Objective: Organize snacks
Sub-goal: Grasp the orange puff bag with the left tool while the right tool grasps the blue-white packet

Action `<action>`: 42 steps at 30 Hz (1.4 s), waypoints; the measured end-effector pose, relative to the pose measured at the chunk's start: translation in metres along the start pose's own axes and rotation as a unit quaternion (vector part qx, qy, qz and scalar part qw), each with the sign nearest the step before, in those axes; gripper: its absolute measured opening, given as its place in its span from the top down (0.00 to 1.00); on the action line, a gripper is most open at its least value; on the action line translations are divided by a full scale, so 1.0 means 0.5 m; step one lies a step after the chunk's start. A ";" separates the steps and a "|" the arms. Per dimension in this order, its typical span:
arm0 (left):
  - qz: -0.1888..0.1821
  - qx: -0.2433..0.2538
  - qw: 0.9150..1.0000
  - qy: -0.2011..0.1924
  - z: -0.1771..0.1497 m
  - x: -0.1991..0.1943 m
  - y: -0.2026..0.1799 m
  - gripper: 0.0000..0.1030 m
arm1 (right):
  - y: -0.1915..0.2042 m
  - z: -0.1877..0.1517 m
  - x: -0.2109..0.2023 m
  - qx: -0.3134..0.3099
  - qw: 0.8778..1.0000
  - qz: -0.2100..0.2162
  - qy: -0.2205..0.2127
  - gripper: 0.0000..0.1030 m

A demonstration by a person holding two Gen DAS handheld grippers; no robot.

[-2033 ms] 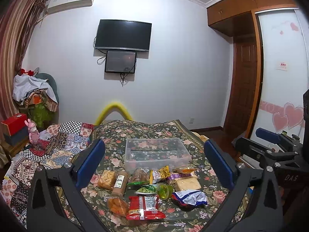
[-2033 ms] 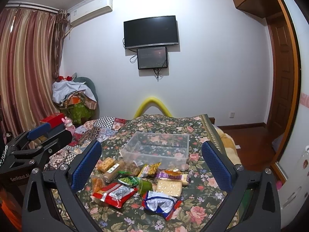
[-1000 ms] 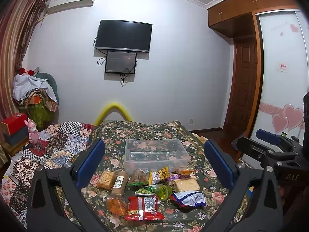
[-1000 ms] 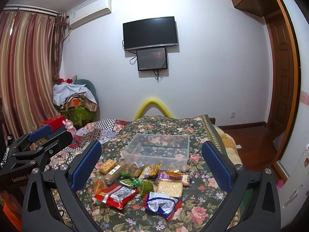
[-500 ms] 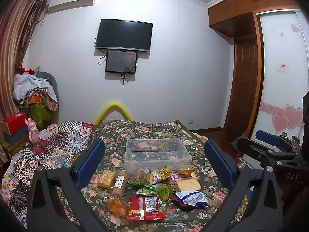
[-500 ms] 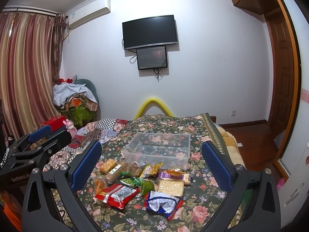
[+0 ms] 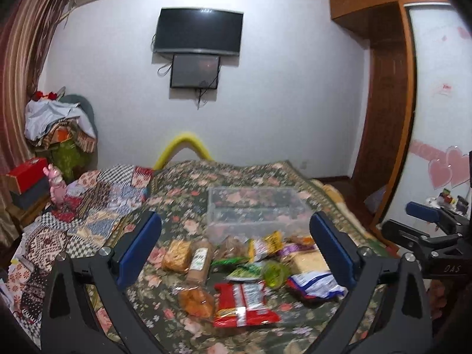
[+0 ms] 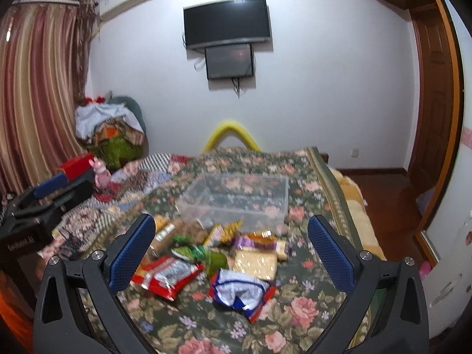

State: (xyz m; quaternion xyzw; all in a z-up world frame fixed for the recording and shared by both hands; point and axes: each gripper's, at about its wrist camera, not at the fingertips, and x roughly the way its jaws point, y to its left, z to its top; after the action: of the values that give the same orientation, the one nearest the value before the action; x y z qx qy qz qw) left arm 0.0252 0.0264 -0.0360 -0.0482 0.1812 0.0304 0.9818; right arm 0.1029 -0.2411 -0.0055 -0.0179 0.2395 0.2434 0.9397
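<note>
Several snack packets lie in a heap on the floral bedspread [image 7: 183,206]: a red packet [image 7: 243,303], a blue-white packet [image 7: 314,284], a green cup [image 7: 275,270], a pale cracker block [image 7: 309,261] and an orange bag [image 7: 196,298]. A clear plastic bin [image 7: 253,209] stands empty just behind them. My left gripper [image 7: 236,249] is open and empty above the heap. My right gripper [image 8: 231,255] is open and empty, over the red packet [image 8: 166,274] and blue-white packet [image 8: 239,290]; the bin [image 8: 236,200] lies beyond.
A patchwork quilt [image 7: 88,206] covers the bed's left part. A pink toy [image 7: 56,185] and red box [image 7: 25,174] stand at the left. A wooden door [image 7: 380,135] and wardrobe are on the right. A TV [image 7: 199,31] hangs on the far wall.
Both grippers have tipped downward and moved closer to the snack heap, which now sits higher and larger in both views. Both stay open and empty.
</note>
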 end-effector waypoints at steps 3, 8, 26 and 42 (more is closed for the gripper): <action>0.015 0.002 0.999 0.028 -0.020 0.029 0.026 0.09 | -0.018 -0.027 0.037 0.004 0.999 -0.005 0.038 0.00; 0.024 0.002 0.996 0.083 -0.063 0.084 0.069 0.18 | -0.044 -0.068 0.085 0.012 0.996 -0.011 0.093 0.03; 0.012 -0.040 0.967 0.252 -0.220 0.274 0.154 0.24 | -0.054 -0.152 0.229 0.047 0.975 0.011 0.218 0.03; -0.019 -0.059 0.953 0.297 -0.280 0.340 0.146 0.39 | -0.054 -0.181 0.287 0.078 0.960 0.045 0.266 0.03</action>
State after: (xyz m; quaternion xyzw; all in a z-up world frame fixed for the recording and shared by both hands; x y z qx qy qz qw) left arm 0.1287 0.0913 -0.2332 -0.1167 0.4617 0.0066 0.8793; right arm 0.1856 -0.2139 -0.1534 0.0019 0.4993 0.2523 0.8289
